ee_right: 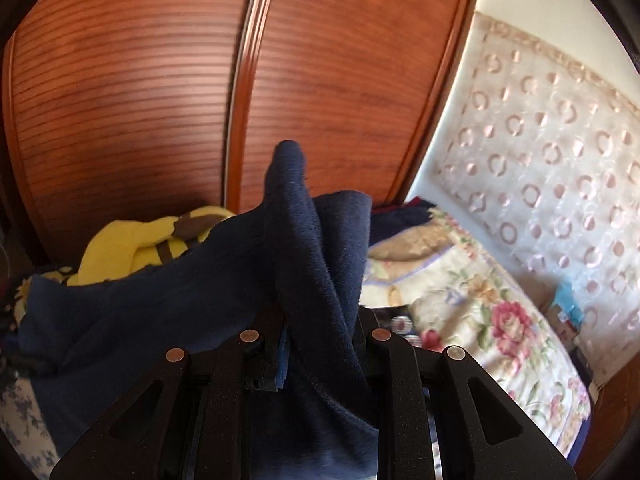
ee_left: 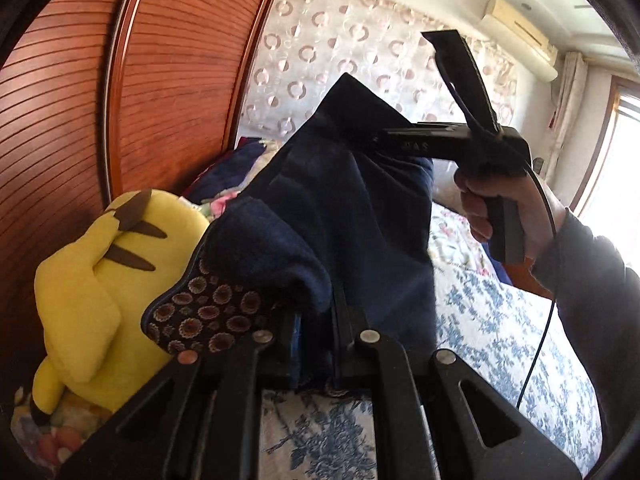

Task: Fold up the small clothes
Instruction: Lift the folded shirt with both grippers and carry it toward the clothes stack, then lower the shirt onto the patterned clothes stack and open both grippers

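Note:
A dark navy fleece garment with a brown flower-patterned lining hangs in the air over the bed, held by both grippers. My left gripper is shut on its lower edge, with cloth bunched between the jaws. My right gripper, held in a hand at the right, is shut on the garment's upper corner. In the right wrist view the same navy cloth rises from between the closed jaws of the right gripper and drapes off to the left.
A yellow plush toy lies at the left against a red-brown slatted wardrobe. A blue-and-white floral bedspread covers the bed below. A floral pillow and a lace-covered headboard stand at the back.

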`<move>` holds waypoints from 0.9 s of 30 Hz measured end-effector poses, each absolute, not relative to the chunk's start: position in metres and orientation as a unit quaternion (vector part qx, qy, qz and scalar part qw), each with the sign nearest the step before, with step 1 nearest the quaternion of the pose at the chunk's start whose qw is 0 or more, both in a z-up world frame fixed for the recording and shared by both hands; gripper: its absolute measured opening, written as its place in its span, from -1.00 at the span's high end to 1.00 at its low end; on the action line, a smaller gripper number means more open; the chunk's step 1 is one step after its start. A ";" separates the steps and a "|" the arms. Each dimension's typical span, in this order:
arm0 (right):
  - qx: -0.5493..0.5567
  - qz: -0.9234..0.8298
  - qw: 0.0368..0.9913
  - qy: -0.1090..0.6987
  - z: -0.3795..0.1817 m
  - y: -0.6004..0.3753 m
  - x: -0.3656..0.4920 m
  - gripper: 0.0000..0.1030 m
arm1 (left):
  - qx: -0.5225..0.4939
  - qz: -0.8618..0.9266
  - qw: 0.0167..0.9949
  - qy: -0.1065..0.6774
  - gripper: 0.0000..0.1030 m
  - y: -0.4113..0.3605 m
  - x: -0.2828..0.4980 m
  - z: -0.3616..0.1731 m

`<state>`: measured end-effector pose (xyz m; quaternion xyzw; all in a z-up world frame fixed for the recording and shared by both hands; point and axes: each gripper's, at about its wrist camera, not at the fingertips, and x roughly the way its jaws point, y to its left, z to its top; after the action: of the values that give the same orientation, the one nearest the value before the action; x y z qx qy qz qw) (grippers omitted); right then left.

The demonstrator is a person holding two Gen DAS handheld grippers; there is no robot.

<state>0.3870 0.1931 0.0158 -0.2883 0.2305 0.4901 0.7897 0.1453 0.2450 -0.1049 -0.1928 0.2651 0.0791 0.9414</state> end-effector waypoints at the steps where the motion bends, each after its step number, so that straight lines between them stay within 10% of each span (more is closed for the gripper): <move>1: -0.283 0.484 0.792 0.241 0.013 0.196 0.391 0.52 | -0.194 0.078 0.941 0.266 0.83 0.245 0.145 -0.105; 8: -0.238 0.434 0.841 0.216 0.024 0.164 0.399 0.01 | -0.197 0.075 0.939 0.272 0.66 0.250 0.134 -0.096; 18: -0.230 0.473 0.808 0.264 -0.003 0.139 0.383 -0.01 | -0.139 0.086 0.955 0.247 -0.14 0.245 0.120 -0.062; 27: -0.209 0.455 0.819 0.281 -0.050 0.139 0.397 -0.05 | -0.113 0.081 0.955 0.263 -0.28 0.234 0.135 -0.062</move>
<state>0.3974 0.1392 -0.0498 -0.2088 0.2812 0.4548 0.8188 0.1355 0.2337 -0.0622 -0.1126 0.2627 0.0813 0.9548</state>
